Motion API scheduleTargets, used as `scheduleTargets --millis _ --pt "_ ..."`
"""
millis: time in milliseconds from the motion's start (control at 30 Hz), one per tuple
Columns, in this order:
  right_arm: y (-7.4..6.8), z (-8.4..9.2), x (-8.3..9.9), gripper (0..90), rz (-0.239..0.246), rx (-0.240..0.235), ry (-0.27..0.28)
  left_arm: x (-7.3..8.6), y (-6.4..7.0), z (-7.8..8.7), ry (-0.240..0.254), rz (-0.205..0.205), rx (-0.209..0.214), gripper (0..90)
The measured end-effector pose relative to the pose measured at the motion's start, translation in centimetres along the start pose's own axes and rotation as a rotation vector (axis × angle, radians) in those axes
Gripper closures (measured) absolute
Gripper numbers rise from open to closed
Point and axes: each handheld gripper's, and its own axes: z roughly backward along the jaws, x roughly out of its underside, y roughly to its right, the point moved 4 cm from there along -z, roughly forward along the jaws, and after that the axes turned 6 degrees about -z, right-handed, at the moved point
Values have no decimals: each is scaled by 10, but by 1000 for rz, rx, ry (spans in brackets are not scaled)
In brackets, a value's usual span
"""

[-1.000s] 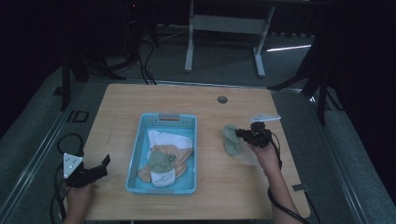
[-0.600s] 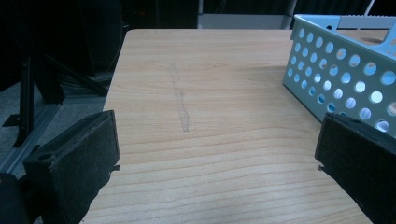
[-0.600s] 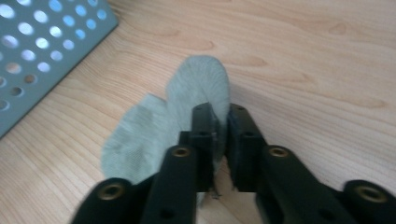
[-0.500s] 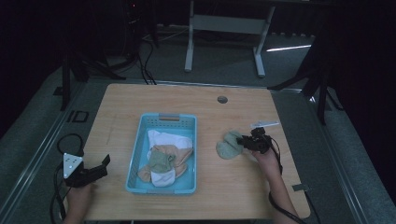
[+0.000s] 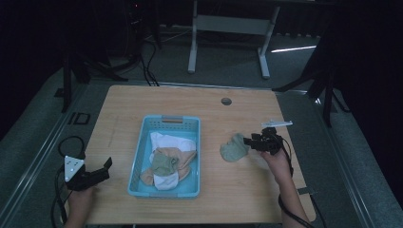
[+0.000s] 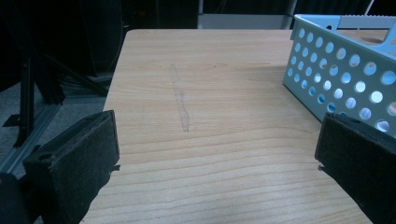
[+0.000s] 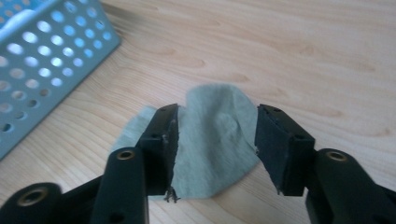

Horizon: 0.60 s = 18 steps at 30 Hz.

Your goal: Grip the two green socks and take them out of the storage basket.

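Blue basket [image 5: 190, 124] holds a heap of crumpled cloths [image 5: 167, 162].

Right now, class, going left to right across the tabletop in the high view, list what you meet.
Left black tongs → light blue perforated plastic basket holding folded cloths → grey-green cloth piece lying flat on the wood → right black tongs, open beside that cloth.
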Motion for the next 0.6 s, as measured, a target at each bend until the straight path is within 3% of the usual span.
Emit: scheduleTargets --millis 367,600 --pt "-34 10 -21 470 74 -70 40 0 0 0 0 2 0 0" --pt "-54 4 -29 470 106 -141 22 0 0 0 0 2 0 0"
